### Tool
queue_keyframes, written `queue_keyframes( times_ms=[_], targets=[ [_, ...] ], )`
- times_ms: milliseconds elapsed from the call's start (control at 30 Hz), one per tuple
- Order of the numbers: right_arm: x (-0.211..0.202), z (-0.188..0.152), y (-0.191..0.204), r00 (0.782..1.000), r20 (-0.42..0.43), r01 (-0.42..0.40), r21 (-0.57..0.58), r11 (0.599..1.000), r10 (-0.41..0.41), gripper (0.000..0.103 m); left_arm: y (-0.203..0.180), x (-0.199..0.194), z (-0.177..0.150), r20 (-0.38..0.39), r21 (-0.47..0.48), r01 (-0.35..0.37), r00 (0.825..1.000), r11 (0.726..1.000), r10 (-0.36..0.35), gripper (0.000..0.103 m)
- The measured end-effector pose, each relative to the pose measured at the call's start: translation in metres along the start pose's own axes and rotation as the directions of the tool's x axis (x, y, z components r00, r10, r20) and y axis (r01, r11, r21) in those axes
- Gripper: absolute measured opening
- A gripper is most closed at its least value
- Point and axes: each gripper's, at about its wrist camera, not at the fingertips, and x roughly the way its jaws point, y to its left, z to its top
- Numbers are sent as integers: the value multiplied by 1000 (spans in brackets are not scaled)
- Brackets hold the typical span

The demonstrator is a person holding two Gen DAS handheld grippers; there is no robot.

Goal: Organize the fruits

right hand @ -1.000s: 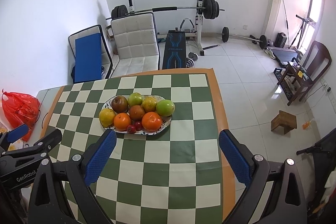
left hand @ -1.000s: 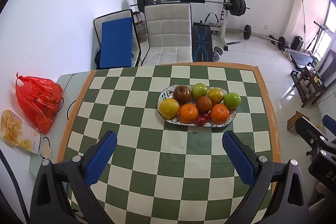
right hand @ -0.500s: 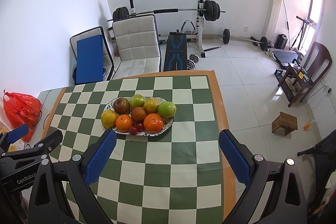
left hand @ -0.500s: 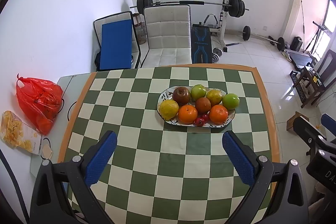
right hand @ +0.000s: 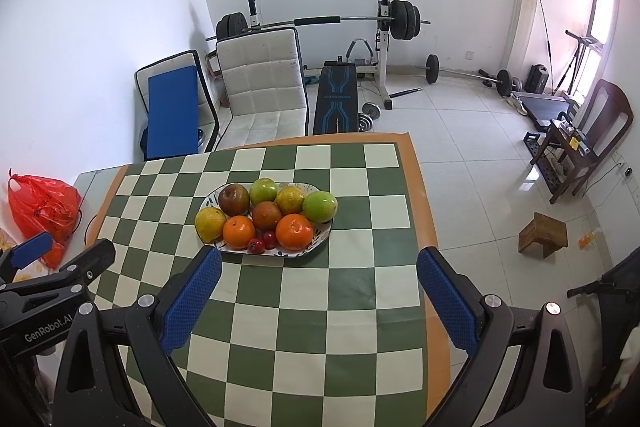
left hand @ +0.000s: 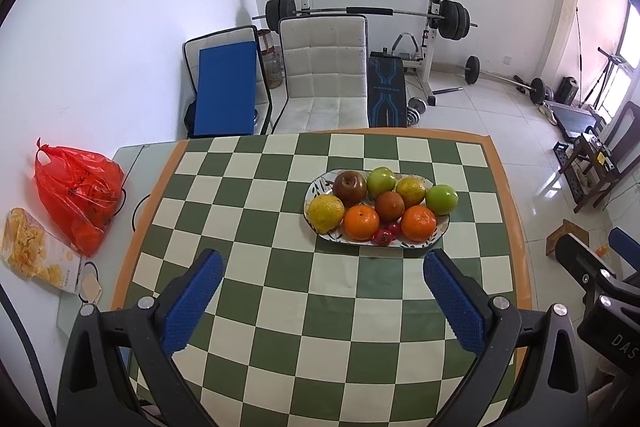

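On the checkered bench the fruits sit heaped on a plate, round, firm and smooth-skinned, likely best pinched across their middles, while both grippers, left gripper and right gripper, hover with jaws spread empty.

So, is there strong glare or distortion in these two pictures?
Left wrist view: fisheye bends the table edge, dark corners, window overexposed. Right wrist view: same curving, floor shows glare; fruit plate sharp in both.
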Motion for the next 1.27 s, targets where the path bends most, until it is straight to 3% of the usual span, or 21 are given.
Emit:
queue_keyframes(
  times_ms=[1267],
  targets=[
    [-10, -1, 4, 1000, 6, 0, 2, 1000, 0, 100, 7, -16, -7, 41, -18, -11, 999, 1000, 11, 103]
  ],
)
